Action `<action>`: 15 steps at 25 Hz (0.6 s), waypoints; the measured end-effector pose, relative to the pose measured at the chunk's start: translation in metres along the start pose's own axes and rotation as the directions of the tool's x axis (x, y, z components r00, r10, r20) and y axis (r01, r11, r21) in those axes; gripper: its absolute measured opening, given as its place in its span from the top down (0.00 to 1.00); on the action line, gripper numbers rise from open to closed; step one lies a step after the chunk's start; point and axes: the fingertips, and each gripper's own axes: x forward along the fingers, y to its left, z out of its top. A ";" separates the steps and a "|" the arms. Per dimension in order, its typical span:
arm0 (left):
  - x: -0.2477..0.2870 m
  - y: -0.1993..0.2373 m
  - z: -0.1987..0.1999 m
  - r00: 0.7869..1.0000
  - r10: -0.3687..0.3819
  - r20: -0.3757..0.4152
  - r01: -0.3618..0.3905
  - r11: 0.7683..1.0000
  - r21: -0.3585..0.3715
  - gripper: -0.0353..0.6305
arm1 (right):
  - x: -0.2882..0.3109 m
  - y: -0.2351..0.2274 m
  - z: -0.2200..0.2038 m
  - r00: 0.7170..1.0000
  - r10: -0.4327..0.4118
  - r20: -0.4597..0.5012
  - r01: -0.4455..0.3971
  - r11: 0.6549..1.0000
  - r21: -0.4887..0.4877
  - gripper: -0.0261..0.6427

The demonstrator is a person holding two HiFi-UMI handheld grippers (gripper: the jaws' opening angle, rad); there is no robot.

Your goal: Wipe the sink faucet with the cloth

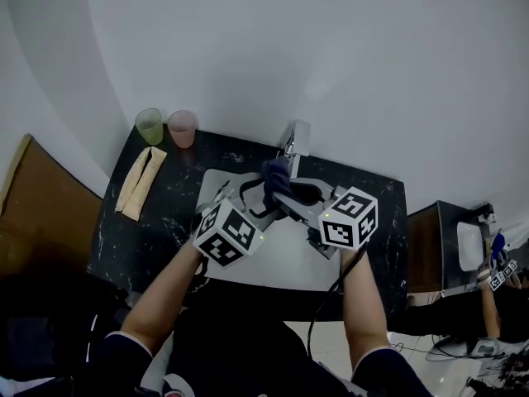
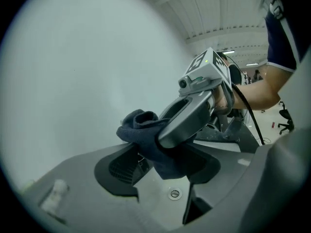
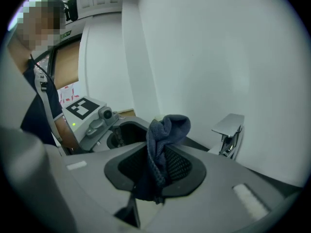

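One dark cloth was bunched and clamped in the right claw. Its free end was stood up past the tips, judged to give a wad for rubbing. The faucet was near, ahead and right of the wad, not touched. The left claw was spread wide with the cloth between its jaws but not pressed, so wiping was judged left to the right. Both were held over the sink in the table.

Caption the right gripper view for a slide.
Right tongs pinch a dark blue cloth, the chrome faucet standing just beyond at right before a white wall.
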 end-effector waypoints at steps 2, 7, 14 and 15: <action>-0.002 0.005 -0.002 1.000 -0.007 0.002 0.007 1.000 0.015 0.55 | 0.007 0.002 0.003 1.000 0.004 -0.002 -0.004 1.000 0.023 0.82; -0.002 0.017 -0.007 0.999 -0.021 0.031 0.023 0.999 -0.042 0.68 | 0.016 -0.006 0.010 0.998 -0.042 0.053 0.034 0.989 0.144 0.78; 0.004 0.044 -0.013 0.997 -0.018 0.069 0.028 0.990 -0.140 0.81 | 0.007 -0.020 0.013 0.989 -0.121 0.083 0.104 0.977 0.186 0.63; 0.006 0.051 -0.018 0.998 -0.012 0.061 0.021 0.988 -0.152 0.81 | 0.004 -0.026 0.010 0.984 -0.160 0.076 0.144 0.972 0.186 0.63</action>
